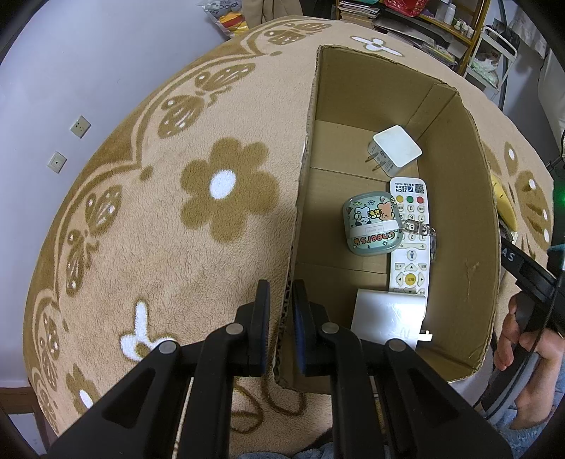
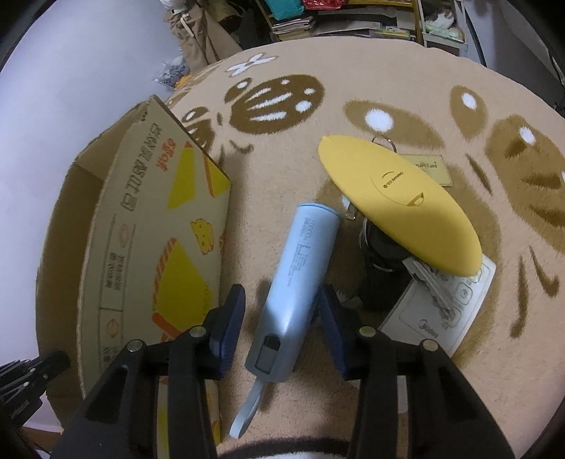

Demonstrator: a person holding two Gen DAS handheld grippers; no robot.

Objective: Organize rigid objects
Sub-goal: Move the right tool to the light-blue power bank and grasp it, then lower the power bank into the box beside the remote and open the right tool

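Note:
An open cardboard box (image 1: 459,219) lies on the beige flower-patterned blanket (image 1: 159,247). My left gripper (image 1: 281,293) is shut on the box's left wall, with the cardboard edge between its pads. Inside lie a white charger (image 1: 397,150), a white remote (image 1: 411,243), a green cartoon earbud case (image 1: 372,222) and a white block (image 1: 388,314). In the right wrist view a light blue power bank (image 2: 303,254) lies lengthwise between the jaws of my right gripper (image 2: 282,293). The right pad is close against it and a gap shows at the left pad, so the gripper is open.
A yellow oval case (image 2: 399,204) rests on a black object (image 2: 378,254) and a white Midea remote (image 2: 438,314). A gold card (image 2: 429,169) and a key ring lie behind it. The printed box side (image 2: 159,229) stands left of the power bank. Cluttered shelves (image 1: 423,21) stand beyond.

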